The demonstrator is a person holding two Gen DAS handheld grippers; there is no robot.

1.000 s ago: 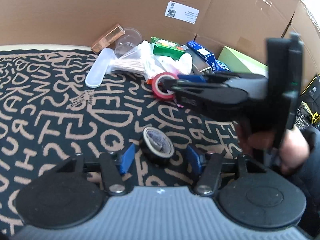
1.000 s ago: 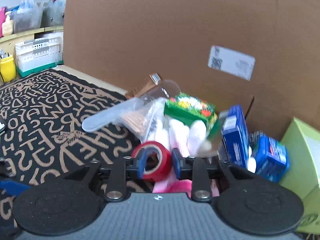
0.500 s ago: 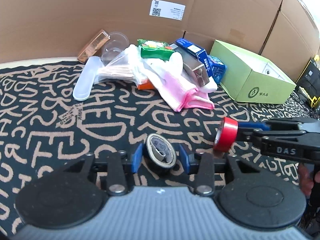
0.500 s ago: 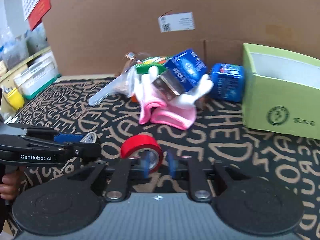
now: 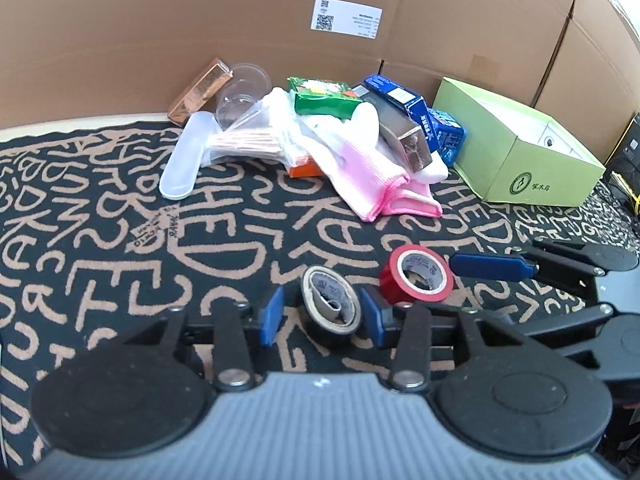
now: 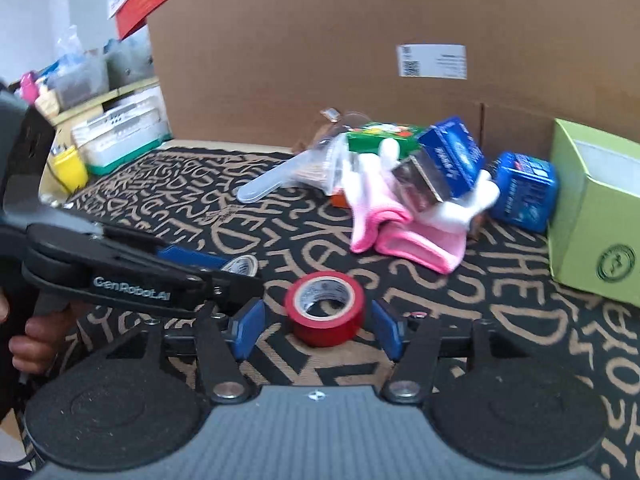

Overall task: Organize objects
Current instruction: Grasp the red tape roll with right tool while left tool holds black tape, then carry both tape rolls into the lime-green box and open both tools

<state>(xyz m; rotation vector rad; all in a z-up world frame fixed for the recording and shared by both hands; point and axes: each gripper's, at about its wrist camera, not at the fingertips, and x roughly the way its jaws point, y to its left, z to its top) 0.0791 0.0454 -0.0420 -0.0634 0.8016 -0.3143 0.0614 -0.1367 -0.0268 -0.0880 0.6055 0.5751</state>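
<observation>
Now R claw (image 6: 316, 328) just opening, red tape (image 6: 325, 308) released between jaws. L claw (image 5: 322, 316) likewise easing off black tape (image 5: 329, 310). Prob. light, stiff, slick rolls; pinch across outer rim.

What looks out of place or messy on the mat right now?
The pile at the cardboard wall: a silver box lies tilted across the pink-and-white gloves, with the blue box leaning on it. The red tape and black tape sit tidily apart.
</observation>
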